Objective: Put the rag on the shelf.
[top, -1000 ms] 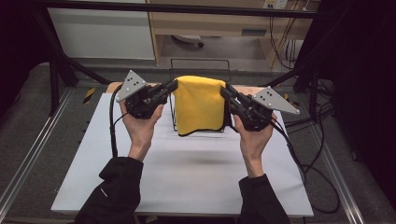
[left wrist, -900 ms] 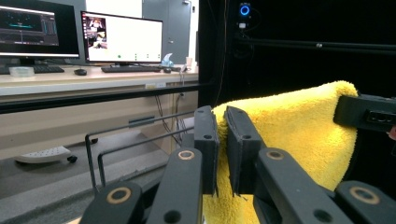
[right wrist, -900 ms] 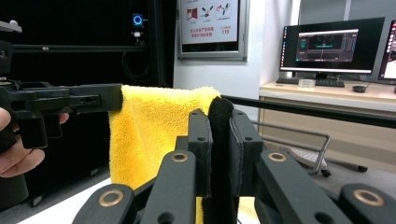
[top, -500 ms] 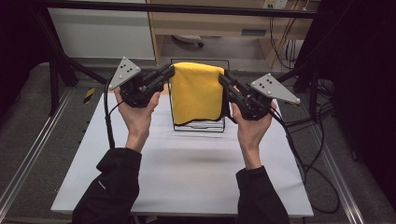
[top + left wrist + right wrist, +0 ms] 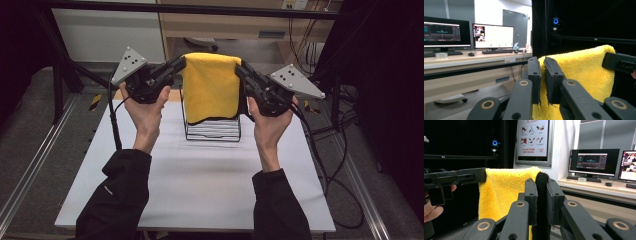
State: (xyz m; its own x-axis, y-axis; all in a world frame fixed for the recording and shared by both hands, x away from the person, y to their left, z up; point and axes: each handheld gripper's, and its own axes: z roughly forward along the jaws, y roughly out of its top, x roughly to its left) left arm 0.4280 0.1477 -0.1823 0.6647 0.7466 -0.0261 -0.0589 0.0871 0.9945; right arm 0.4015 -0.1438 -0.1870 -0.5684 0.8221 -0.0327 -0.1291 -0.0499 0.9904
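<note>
Right now I am holding a yellow cloth [image 5: 210, 85] up in the air between my two grippers, above the wire rack [image 5: 212, 131] that is standing on the white bench [image 5: 200, 185]. My left gripper [image 5: 181, 62] is pinching the left top corner, and its jaws are closed tight on the fluffy edge, as the left gripper view is showing [image 5: 543, 72]. My right gripper [image 5: 239, 66] is pinching the right top corner, and its jaws are closed on the dark trim of the cloth, which is showing between them in the right gripper view [image 5: 541, 195]. I am holding one corner in each gripper so that the top edge is pulled straight and the cloth is hanging flat like a little curtain, not bunching up. I think this is also keeping it spread wide enough to line up over the rack. Both grippers are pointing in toward each other, so each one is biting its corner from the side. The top edge is running level from left to right, across the bench. The cloth is hanging straight down from that edge, and its bottom hem is dangling just in front of the top of the rack; I cannot tell if it is touching the wires. The flat face of the cloth is facing me.
</note>
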